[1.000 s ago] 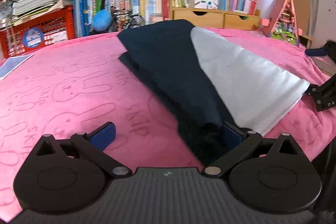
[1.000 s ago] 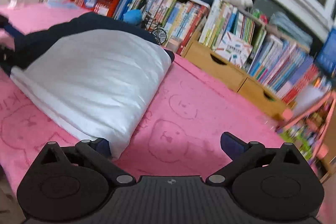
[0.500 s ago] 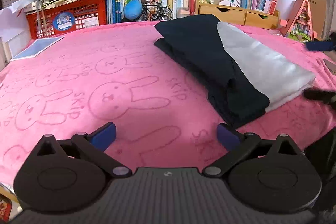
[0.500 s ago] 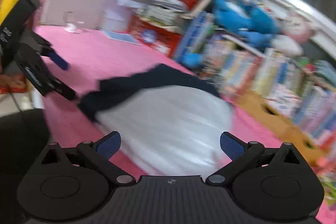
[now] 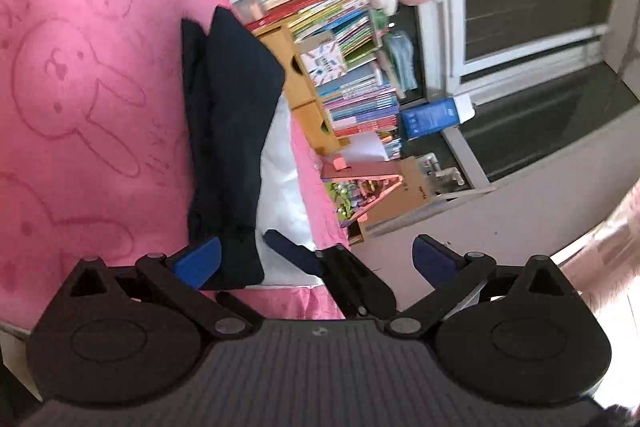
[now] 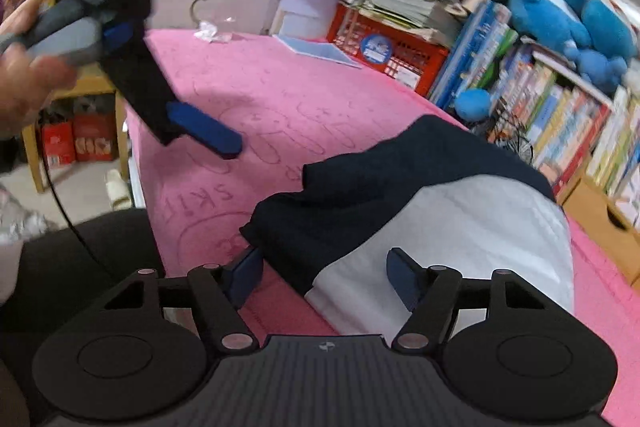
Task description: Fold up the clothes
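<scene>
A folded garment (image 6: 400,179), dark navy with a white part (image 6: 492,227), lies on the pink bunny blanket (image 6: 280,99). My right gripper (image 6: 324,275) sits low at the garment's near corner. Its jaws are closing, with the corner's edge between them, and the pads do not visibly press the cloth. My left gripper (image 6: 160,83), held in a hand, hovers off the blanket's left edge, tilted and wide open with nothing held. In the left wrist view, rolled sideways, the garment (image 5: 228,107) lies ahead of my left gripper (image 5: 316,259), and one right finger (image 5: 288,247) shows at its end.
Books (image 6: 552,107) and blue plush toys (image 6: 560,15) line the back of the table. A red crate (image 6: 400,51) with papers stands at the back left, a wooden drawer box (image 6: 600,219) at the right. The blanket's near edge drops to the floor beside a wooden stool (image 6: 80,131).
The left wrist view has rolled onto its side, and that gripper has drawn back from the garment. The right gripper swung onto the garment's near corner, and its jaws narrowed.
</scene>
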`<state>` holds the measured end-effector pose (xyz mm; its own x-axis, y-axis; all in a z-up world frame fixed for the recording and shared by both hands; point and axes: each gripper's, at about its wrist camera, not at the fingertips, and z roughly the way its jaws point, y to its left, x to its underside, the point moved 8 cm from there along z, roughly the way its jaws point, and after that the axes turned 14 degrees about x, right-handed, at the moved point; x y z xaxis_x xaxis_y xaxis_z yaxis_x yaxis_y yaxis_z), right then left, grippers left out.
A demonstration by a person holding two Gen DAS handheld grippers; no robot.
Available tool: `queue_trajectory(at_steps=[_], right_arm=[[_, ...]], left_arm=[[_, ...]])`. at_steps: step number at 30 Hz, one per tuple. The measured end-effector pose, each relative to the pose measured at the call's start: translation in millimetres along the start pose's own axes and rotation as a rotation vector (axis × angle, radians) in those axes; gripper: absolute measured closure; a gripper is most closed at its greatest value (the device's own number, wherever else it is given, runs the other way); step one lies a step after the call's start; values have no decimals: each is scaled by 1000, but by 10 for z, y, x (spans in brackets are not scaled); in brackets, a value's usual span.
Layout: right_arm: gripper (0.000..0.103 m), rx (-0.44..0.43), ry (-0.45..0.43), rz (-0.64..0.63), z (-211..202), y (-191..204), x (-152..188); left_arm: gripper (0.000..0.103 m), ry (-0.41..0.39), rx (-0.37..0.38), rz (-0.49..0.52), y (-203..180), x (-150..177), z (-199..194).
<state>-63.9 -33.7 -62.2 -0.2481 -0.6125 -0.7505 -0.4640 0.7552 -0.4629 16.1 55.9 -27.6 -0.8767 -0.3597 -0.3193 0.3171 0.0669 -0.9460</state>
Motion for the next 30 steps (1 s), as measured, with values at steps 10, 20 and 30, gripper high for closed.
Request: queue_trajectory(at_steps=[10, 20, 30], right_arm=[[66, -8, 21, 5, 108, -60, -99], [46, -46, -21, 23, -124, -160, -83], [79, 255, -117, -180, 215, 58, -145]], left_arm=[[0, 131, -205, -1, 137, 1, 333], [4, 116, -41, -134, 145, -94, 503], [4, 124, 18, -77, -101, -224, 550]])
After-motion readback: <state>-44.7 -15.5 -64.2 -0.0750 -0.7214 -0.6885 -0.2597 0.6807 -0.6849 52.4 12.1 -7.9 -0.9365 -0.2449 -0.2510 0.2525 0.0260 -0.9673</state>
